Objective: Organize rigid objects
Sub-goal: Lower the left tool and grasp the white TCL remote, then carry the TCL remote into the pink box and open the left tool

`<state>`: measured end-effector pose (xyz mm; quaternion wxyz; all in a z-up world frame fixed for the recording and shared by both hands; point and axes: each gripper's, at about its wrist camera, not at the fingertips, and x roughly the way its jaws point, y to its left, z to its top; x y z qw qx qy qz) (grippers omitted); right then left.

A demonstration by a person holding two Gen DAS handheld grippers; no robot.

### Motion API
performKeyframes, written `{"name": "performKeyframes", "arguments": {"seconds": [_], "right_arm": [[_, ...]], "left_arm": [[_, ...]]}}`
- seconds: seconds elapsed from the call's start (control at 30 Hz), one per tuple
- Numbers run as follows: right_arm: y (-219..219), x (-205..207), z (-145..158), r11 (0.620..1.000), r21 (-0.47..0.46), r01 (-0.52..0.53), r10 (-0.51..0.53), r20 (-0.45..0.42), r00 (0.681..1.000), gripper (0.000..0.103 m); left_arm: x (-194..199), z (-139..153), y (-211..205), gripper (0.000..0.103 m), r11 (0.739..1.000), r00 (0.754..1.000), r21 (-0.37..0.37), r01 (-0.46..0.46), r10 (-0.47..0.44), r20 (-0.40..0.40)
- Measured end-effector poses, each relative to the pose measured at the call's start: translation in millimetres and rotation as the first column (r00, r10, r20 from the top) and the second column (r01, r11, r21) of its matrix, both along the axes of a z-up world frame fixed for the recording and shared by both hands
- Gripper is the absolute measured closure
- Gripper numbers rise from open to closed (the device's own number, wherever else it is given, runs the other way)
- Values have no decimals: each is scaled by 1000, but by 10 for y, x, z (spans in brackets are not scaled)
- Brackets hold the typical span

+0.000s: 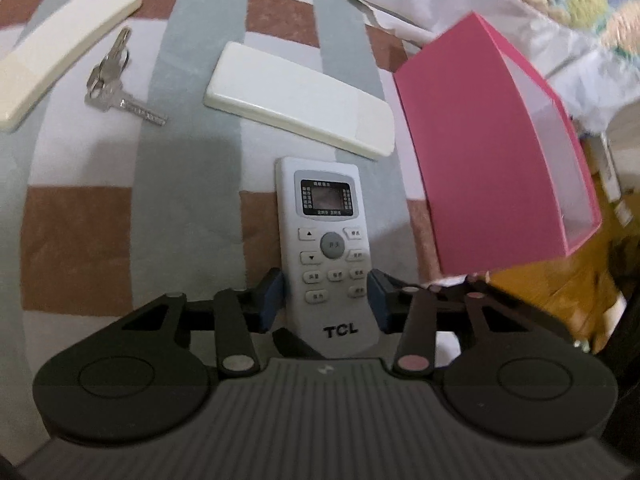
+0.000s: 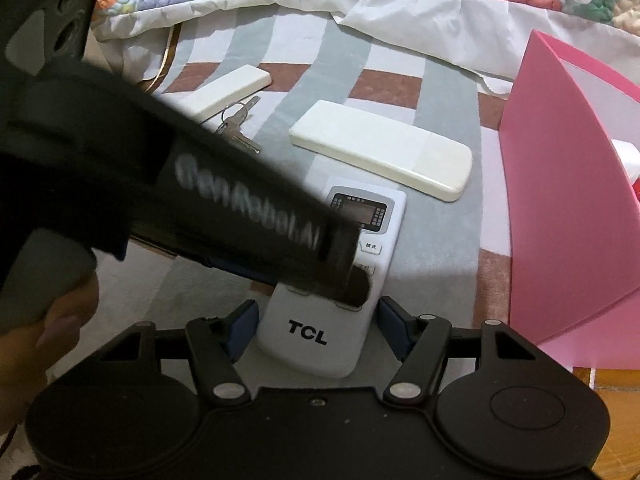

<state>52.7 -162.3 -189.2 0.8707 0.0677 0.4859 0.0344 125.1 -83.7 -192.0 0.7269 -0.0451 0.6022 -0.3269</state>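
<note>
The TCL remote (image 1: 320, 256) lies on the bed (image 1: 80, 240) with bare checked sheet at its 9 o'clock, room for a hand-held gripper to pass. At 12 o'clock the cream remote (image 1: 300, 100) lies just beyond its top end. At 2 o'clock the pink box (image 1: 480, 152) walls off that side. The keys (image 1: 116, 76) and a second cream remote (image 1: 60, 48) sit at 10 o'clock, well apart. In the right wrist view the left hand-held gripper (image 2: 224, 216) crosses over the TCL remote's buttons.

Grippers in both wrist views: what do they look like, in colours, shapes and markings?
Both are matt black. The left gripper and the right gripper each have blue pads on linkage fingers, silver pivot rivets, round side discs and a ribbed housing. In the right wrist view, blurred white lettering runs along the left gripper's side.
</note>
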Motion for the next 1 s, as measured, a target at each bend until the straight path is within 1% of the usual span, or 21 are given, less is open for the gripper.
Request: {"name": "performKeyframes", "arguments": {"seconds": [0.1,0.2,0.3,0.37,0.53,0.6,0.67,0.77,0.83,0.93,1.0], "right_arm": [[3,-94,95,1000,21,-16,15,46,999,33],[-61,-170,236,999,20,-31,29,88,996,33],[-85,-262,381,999,-6,-36,37,122,992,33],[-80,-349,501,999,-27,-37,41,159,986,33],[-85,-548,867,994,-102,-31,55,237,970,33],[-175,-610,1057,993,-116,-16,46,260,964,33],[-305,-676,1226,995,-100,2,26,279,960,33],[-564,-735,1463,997,-73,24,-1,301,954,33],[-689,-727,1527,997,-68,32,-10,302,953,34],[-823,-746,1602,997,-76,22,1,293,956,35],[-999,-667,1579,995,-98,19,7,263,965,38]], "left_arm": [[-47,98,14,60,1000,1000,3,11,-11,20],[-67,248,69,60,999,1000,-51,8,-6,25],[-97,413,117,60,994,999,-108,-1,5,33],[-143,544,109,60,993,998,-122,7,0,60],[-321,1009,30,60,986,986,-157,50,-24,165],[-362,1209,-47,60,982,978,-169,82,-47,201],[-393,1412,-152,60,978,974,-184,102,-61,218],[-377,1630,-321,60,971,978,-216,101,-57,202],[-359,1699,-469,60,970,980,-214,115,-75,187],[-305,1721,-711,61,973,987,-193,124,-101,125],[-269,1691,-887,63,975,990,-177,132,-121,73]]}}
